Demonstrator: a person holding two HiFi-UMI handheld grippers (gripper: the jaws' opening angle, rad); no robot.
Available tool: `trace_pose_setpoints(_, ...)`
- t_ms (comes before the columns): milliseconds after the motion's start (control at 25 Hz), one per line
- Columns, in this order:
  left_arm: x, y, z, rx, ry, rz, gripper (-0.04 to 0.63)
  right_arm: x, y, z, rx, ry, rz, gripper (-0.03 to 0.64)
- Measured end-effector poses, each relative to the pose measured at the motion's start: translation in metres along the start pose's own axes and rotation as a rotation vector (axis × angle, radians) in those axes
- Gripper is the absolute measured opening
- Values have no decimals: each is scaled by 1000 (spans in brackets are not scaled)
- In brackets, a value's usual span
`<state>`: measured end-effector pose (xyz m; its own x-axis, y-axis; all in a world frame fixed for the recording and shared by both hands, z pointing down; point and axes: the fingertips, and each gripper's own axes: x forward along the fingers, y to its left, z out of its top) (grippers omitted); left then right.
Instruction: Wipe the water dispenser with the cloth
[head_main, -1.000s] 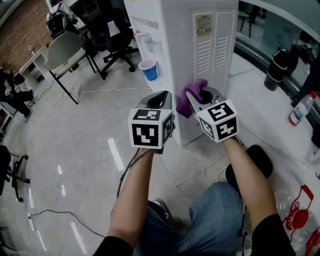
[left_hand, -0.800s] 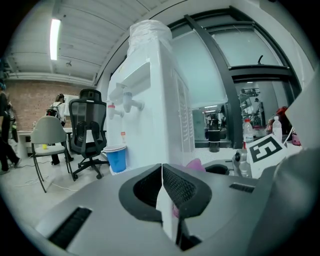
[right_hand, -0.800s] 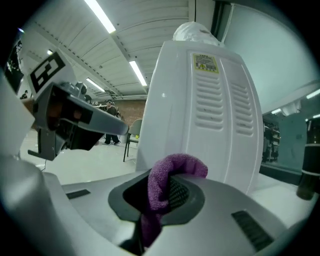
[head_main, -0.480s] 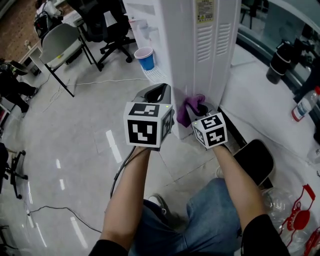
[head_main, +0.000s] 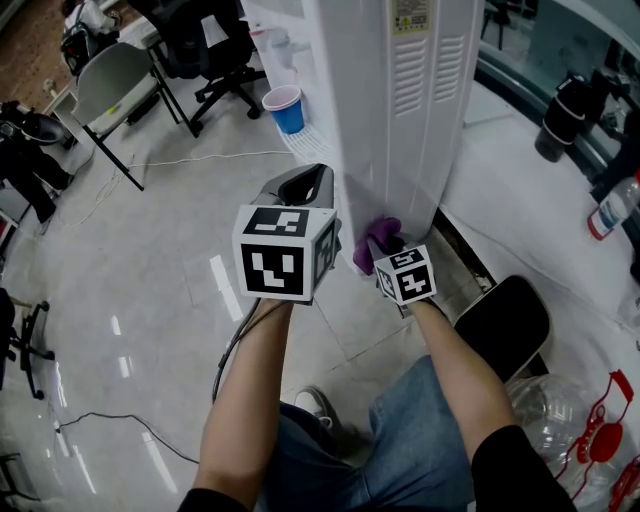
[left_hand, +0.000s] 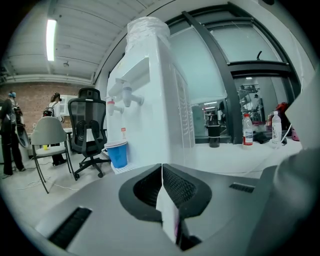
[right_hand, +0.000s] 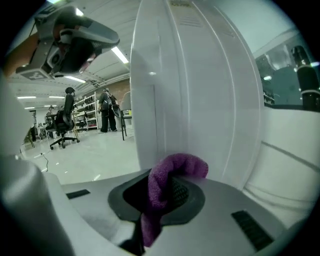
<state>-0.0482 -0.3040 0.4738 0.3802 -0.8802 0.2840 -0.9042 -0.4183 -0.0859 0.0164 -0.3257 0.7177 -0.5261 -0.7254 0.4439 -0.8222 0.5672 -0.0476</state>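
The tall white water dispenser (head_main: 400, 110) stands on the floor in front of me. Its taps and front show in the left gripper view (left_hand: 145, 95), and its side panel fills the right gripper view (right_hand: 200, 100). My right gripper (head_main: 385, 245) is shut on a purple cloth (head_main: 375, 240), pressed against the dispenser's side near its bottom edge. The cloth (right_hand: 167, 185) bulges out of the shut jaws against the white panel. My left gripper (head_main: 305, 190) hangs a little left of the dispenser, jaws shut with nothing between them (left_hand: 162, 192).
A blue paper cup (head_main: 284, 108) sits on the dispenser's drip tray. Office chairs (head_main: 120, 85) and cables lie on the glossy floor to the left. A low white ledge (head_main: 540, 210) with a bottle (head_main: 610, 205) and a black flask (head_main: 560, 115) runs right.
My right gripper has slid the purple cloth down the dispenser's side, from mid-height to near the bottom. The left gripper has shifted slightly left and stayed shut.
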Motion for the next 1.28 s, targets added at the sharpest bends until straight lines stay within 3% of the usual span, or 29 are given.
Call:
trace_pose_setpoints(240,0,-2,-1,9,3,-2,28,16,3,-42,59,94,6,43)
trace_pose_setpoints(480,0,-9,3,23,-14,-13,28,-2,-7,-21,72,46,-20,43)
trace_pose_setpoints(680,-2,-3,12,29,-39,12,28,-31,-17,30,74,-25,-41,43)
trace_pose_setpoints(920,-5,11,31,1,23,5,28,-73,-16,109,53,-70,-52,43)
trace_pose_setpoints(1280,-42,28,138,-20,106,-19,28,-159,-8,240,86,-44,-87,43)
